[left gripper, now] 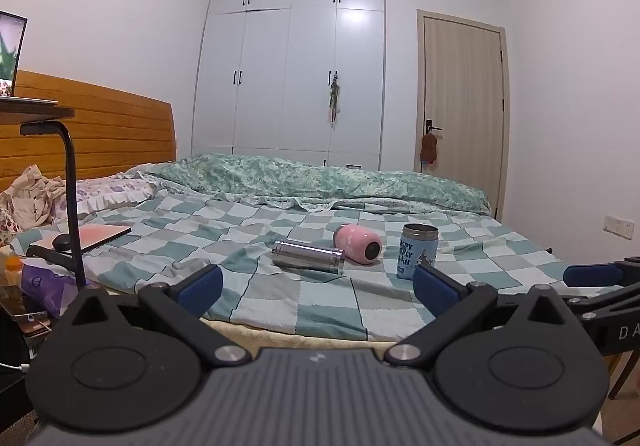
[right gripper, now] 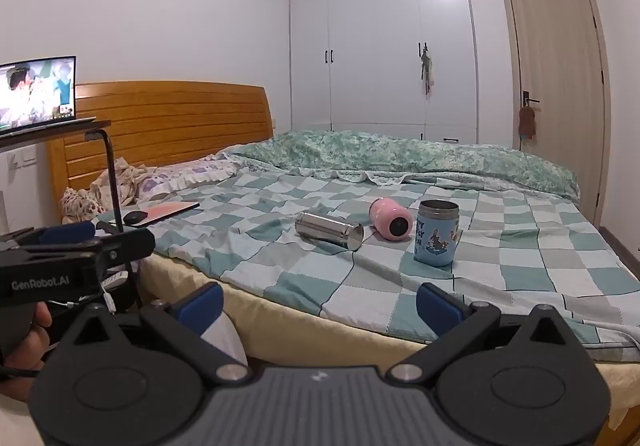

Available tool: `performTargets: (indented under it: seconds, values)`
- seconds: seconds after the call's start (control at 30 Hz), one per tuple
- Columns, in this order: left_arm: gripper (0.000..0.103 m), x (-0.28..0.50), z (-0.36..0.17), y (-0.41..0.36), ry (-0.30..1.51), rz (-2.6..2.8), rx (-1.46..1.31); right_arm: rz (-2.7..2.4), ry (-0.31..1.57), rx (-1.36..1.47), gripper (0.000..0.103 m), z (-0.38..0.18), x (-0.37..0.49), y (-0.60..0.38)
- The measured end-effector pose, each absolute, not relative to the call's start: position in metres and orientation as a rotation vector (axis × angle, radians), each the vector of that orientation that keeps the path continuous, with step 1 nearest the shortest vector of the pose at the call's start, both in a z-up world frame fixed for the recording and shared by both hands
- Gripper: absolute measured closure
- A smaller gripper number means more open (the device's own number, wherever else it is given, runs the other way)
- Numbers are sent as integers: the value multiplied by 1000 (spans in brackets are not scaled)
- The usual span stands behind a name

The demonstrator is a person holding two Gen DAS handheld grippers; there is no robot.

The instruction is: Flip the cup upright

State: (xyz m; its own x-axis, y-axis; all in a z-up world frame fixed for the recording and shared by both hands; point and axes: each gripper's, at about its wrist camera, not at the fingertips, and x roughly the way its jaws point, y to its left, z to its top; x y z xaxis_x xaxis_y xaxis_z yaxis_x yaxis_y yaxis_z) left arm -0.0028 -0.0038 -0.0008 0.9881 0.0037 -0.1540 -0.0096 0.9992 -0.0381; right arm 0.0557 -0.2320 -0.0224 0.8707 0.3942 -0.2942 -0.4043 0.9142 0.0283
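Three cups sit on the checked bedspread [left gripper: 280, 286]. A steel cup [left gripper: 308, 257] [right gripper: 329, 230] lies on its side. A pink cup [left gripper: 358, 244] [right gripper: 391, 222] lies on its side just right of it, its end facing me. A blue printed cup [left gripper: 417, 252] [right gripper: 437, 232] stands upright at the right. My left gripper [left gripper: 318, 286] is open and empty, short of the bed's near edge. My right gripper [right gripper: 320, 304] is open and empty, also short of the bed. The left gripper shows at the left of the right wrist view [right gripper: 72, 234].
A black stand [left gripper: 70, 201] carries a shelf with a lit laptop [right gripper: 38, 91] at the left. A closed laptop with a mouse [right gripper: 160, 211] lies on the bed's left side. A rumpled green quilt [left gripper: 320, 177] lies behind the cups.
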Motion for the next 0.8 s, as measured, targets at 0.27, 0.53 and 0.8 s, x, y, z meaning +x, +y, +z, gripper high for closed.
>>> performTargets:
  seconds: [0.27,0.53,0.8]
  values:
    - [0,-3,1,-2,161,1,-43,416,317,-16,0,-24,55,-232]
    - [0,-4,0,-2,160,-4,-39,417,321,-16,0,-26,57,-231]
    - [0,-3,-1,-3,165,-8,-36,419,325,-13,0,-27,52,-230]
